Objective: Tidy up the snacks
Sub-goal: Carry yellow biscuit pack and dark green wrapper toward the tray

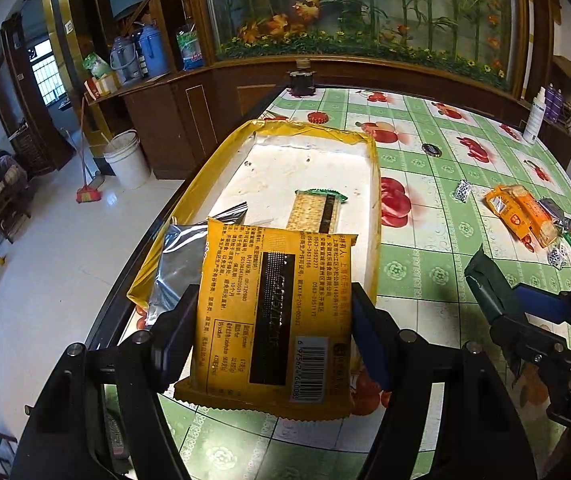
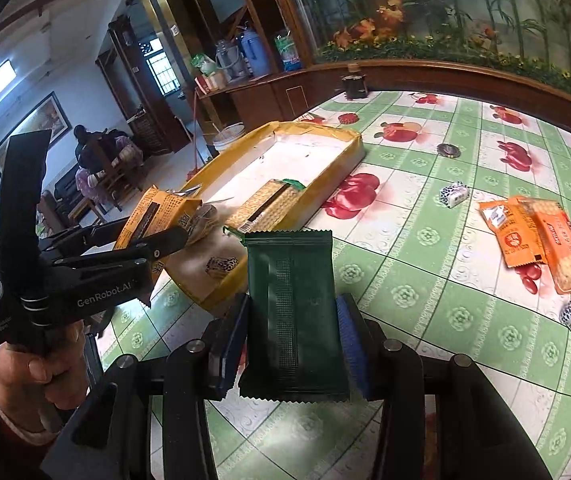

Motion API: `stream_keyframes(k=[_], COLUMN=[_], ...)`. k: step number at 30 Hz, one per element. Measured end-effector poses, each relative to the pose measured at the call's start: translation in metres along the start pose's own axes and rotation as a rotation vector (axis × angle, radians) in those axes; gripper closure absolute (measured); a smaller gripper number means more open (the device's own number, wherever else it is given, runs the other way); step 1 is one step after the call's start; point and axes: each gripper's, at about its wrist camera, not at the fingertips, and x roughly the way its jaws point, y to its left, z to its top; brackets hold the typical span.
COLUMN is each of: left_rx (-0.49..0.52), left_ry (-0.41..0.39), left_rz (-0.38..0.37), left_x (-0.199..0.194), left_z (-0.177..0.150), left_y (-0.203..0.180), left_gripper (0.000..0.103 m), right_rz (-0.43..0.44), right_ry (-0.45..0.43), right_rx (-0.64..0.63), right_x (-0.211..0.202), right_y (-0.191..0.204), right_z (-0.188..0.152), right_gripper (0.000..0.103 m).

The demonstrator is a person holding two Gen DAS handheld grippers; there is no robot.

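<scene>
My left gripper (image 1: pixel 273 320) is shut on a yellow snack packet (image 1: pixel 273 312), held over the near end of a yellow-walled tray (image 1: pixel 373 184). A cracker pack with a green end (image 1: pixel 317 210) lies in the tray, and a silver packet (image 1: pixel 177 264) is at its near left corner. My right gripper (image 2: pixel 291 332) is shut on a dark green snack packet (image 2: pixel 291 312), held above the table just right of the tray (image 2: pixel 341 168). The left gripper with its yellow packet (image 2: pixel 153 216) shows at the left in the right wrist view.
Orange cracker packs (image 2: pixel 541 236) and small wrapped sweets (image 2: pixel 453 194) lie on the green fruit-print tablecloth (image 2: pixel 425 280) to the right. A dark jar (image 1: pixel 301 80) stands at the table's far edge, a white bottle (image 1: pixel 535 114) at far right. Table edge drops off on the left.
</scene>
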Motion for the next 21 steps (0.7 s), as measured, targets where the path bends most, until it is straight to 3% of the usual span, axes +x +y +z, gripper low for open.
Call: stream_keyframes(k=[21], left_rx=[-0.02], left_ry=[0.005], left_rz=[0.04], left_x=[0.0053], left_z=[0.0019], left_y=[0.0082], left_gripper=[0.032], right_rz=[0.01], right_ry=[0.017], right_rx=[0.008], right_x=[0.0111], right_y=[-0.0009], right_z=[0.0003], right_gripper=[0.058])
